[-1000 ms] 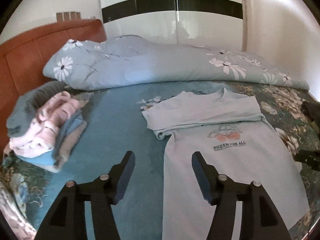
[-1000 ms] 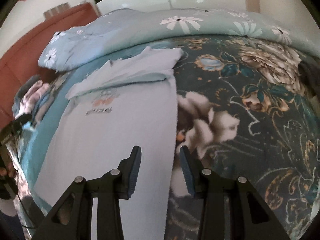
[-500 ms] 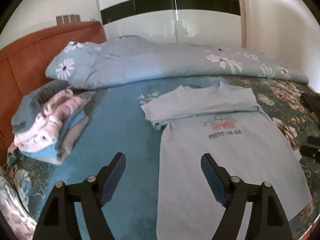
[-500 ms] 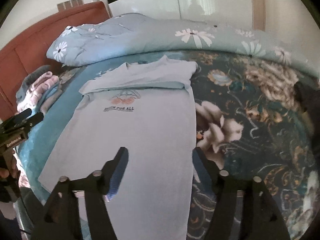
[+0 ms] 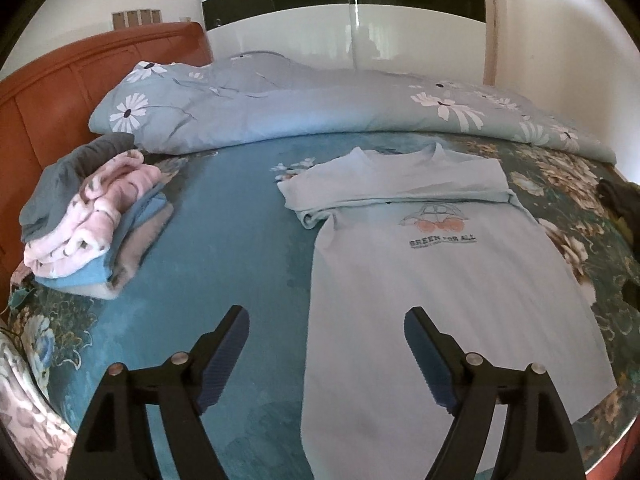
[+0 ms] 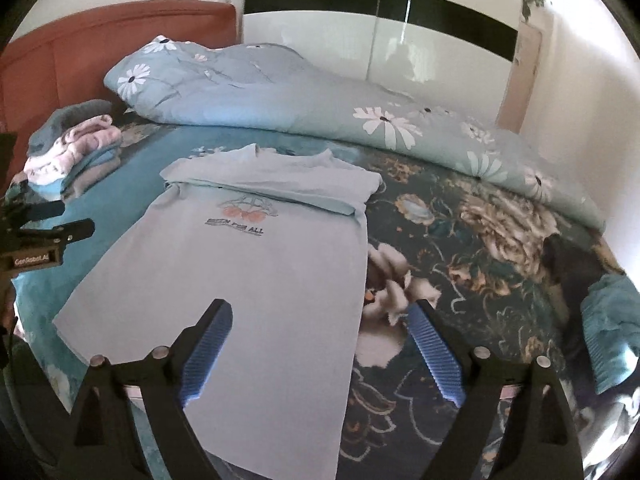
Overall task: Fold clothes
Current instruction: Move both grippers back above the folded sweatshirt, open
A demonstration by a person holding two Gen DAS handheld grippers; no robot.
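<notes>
Overhead, left gripper (image 5: 326, 350) jaws wide, empty, right gripper (image 6: 320, 338) jaws opening, empty

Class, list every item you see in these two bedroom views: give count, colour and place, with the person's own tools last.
T-shirt: one, pale blue, flat on the bed, sleeves folded across its top.
Folded clothes pile: one, pink, blue, grey, by the headboard.
Duvet: one, blue with white daisies, far side.
Bedsheet: one, teal floral.
Headboard: one, red-brown.
Wardrobe: one, white with a black band.
Teal cloth: one, right edge.
Left tongs: open, empty.
Right tongs: opening, empty.
</notes>
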